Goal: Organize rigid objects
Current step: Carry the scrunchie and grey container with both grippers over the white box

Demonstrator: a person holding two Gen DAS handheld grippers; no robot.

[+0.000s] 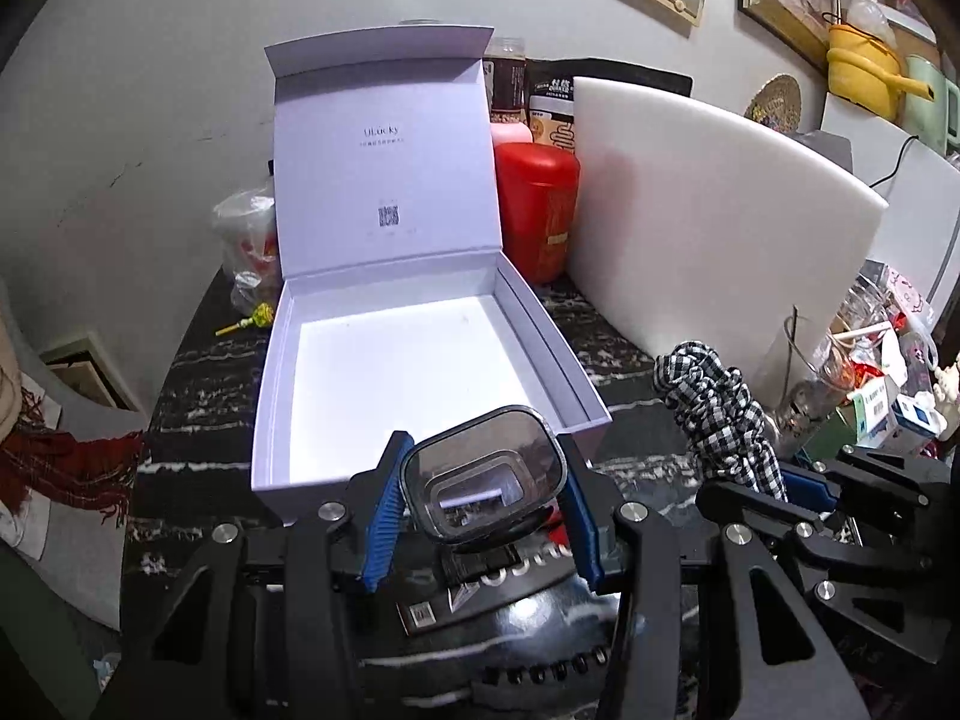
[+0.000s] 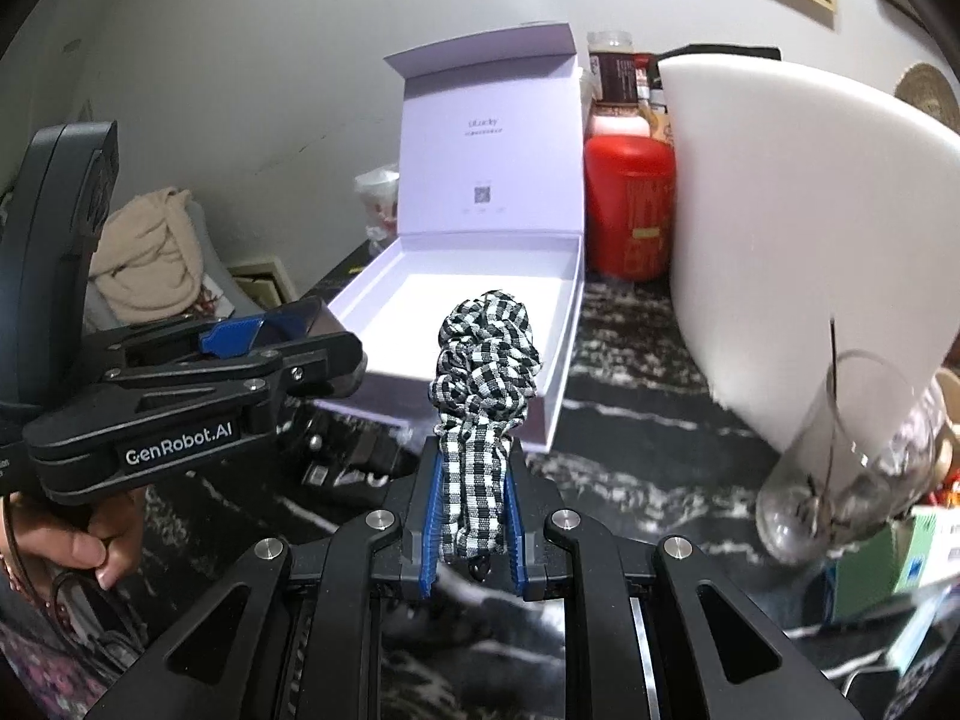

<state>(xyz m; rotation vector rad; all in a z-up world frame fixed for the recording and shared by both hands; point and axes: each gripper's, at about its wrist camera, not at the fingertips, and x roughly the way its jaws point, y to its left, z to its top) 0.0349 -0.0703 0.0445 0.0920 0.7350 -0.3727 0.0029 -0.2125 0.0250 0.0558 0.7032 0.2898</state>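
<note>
A dark, white-veined marble-patterned counter point(image 1: 198, 456) carries an open white cardboard gift box point(image 1: 396, 372), its hinged lid standing upright at the back and its tray showing nothing inside. The box sits toward the counter's back left, with a red plastic canister point(image 1: 537, 210) just beside its right rear corner and a tall white foam board point(image 1: 708, 222) leaning upright further right.

The left gripper point(image 1: 483, 513) has its blue-padded fingers closed narrowly on a small dark rounded-rectangular clear-faced case point(image 1: 483, 474), held just at the box's near edge and above the counter. The right gripper point(image 2: 474, 516) clamps the lower end of a black-and-white checked fabric scrunchie point(image 2: 483, 372), which stands up between its fingers, near the box's front right corner. A clear drinking glass point(image 2: 852, 456) stands toward the counter's right edge.

Judging by this, both items are already picked up and the step in hand is carrying them to the box. The next move likely calls for bringing the case forward over the front wall, lowering it into the tray, then parting the fingers; the scrunchie would follow without the two grippers colliding.

Readable writing: the lid's inside shows what looks like "ULucky" above a small line of unreadable print and a QR code. The left gripper's side reads "GenRobot.AI" in the right wrist view. The canister's lettering is illegible.
</note>
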